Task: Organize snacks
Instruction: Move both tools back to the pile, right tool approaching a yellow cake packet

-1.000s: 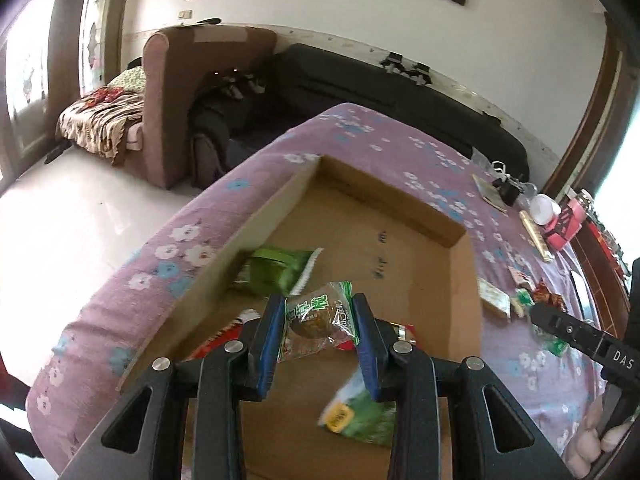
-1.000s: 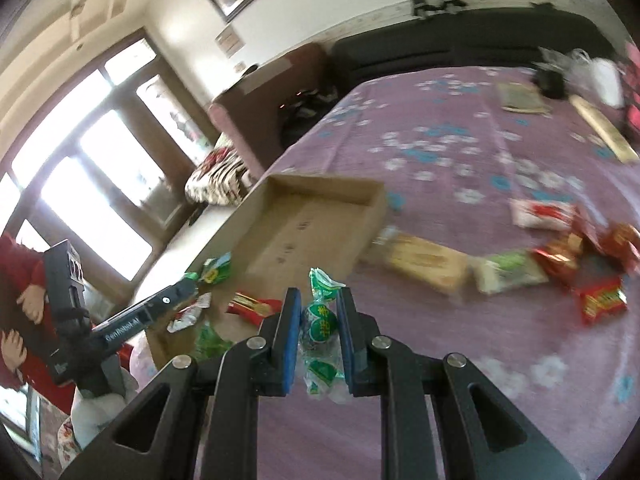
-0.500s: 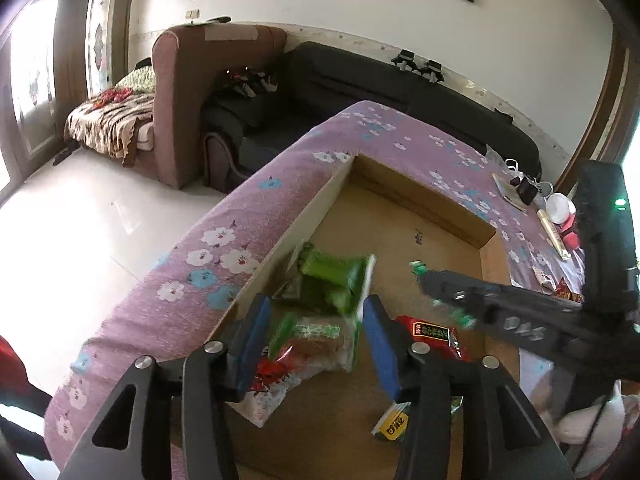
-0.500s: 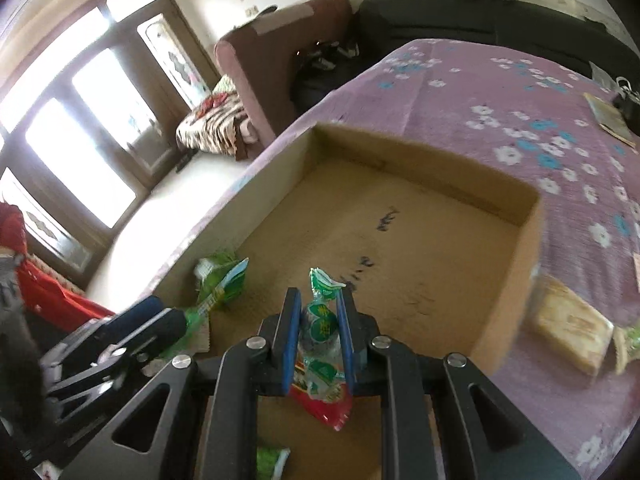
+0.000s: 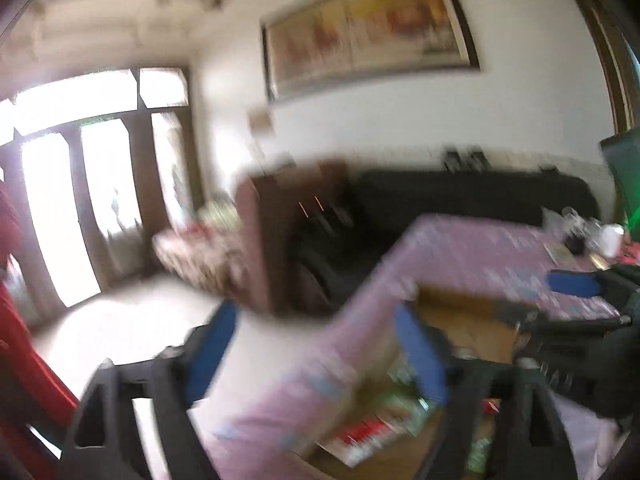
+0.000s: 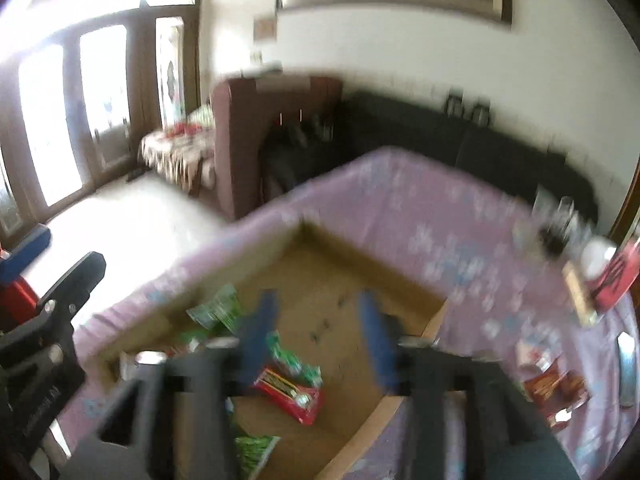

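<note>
Both views are blurred by motion. A shallow cardboard box lies on the purple flowered table and holds several green and red snack packets. My right gripper is open and empty above the box; a green packet lies just under it. My left gripper is open wide and empty, above the box's near left corner. Packets show blurred below it. The right gripper's blue finger shows at the right of the left wrist view.
More snack packets lie on the table right of the box, with a red carton and small items at the far right edge. A brown armchair and black sofa stand behind the table.
The right gripper opened and let its green packet fall into the box. The left gripper opened wider, rose and swung left, away from the packet it released earlier.
</note>
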A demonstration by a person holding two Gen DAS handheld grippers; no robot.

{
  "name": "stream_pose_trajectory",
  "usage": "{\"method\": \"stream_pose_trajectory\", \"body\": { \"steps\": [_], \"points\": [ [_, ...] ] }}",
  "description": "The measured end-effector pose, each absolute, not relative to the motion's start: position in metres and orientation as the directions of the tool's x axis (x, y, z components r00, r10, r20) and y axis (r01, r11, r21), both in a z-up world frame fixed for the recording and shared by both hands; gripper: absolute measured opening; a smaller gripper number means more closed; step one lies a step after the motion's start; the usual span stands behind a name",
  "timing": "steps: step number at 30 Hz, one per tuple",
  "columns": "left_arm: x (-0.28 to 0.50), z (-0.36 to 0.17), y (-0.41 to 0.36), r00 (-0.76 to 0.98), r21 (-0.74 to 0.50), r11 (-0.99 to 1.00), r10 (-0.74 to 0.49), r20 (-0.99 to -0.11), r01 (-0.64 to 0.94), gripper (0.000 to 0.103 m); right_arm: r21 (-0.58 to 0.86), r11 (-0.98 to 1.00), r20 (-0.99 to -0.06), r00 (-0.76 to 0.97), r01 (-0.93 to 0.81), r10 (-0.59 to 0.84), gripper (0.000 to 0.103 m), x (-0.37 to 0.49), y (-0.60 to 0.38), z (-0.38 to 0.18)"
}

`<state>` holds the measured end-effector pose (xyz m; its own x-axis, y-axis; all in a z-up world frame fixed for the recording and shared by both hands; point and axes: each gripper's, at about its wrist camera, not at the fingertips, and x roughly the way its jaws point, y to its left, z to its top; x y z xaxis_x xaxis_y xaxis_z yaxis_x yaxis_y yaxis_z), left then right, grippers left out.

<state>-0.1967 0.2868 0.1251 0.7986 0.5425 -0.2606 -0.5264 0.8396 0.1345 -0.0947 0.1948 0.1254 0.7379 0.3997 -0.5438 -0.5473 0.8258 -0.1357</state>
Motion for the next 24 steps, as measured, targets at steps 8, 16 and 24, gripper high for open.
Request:
{"method": "stream_pose_trajectory", "body": {
  "steps": [8, 16, 24],
  "points": [
    [-0.222, 0.142, 0.273, 0.794, 0.201, 0.797, 0.597, -0.114, -0.57, 0.095, -0.173, 0.809, -0.589, 0.717, -0.562, 0.373, 0.073, -0.102, 0.201, 0.11],
    [-0.221, 0.136, 0.278, 0.784, 0.178, 0.802, 0.595, -0.177, -0.569, 0.096, -0.158, 0.804, -0.615, 0.694, -0.573, 0.374, 0.073, -0.106, 0.19, 0.102],
    [-0.198, 0.128, 0.27, 0.833, 0.085, 0.918, 0.387, -0.395, -0.387, 0.096, -0.053, 0.893, -0.657, 0.689, -0.447, 0.306, 0.073, -0.088, 0.086, 0.087]
  ]
}}
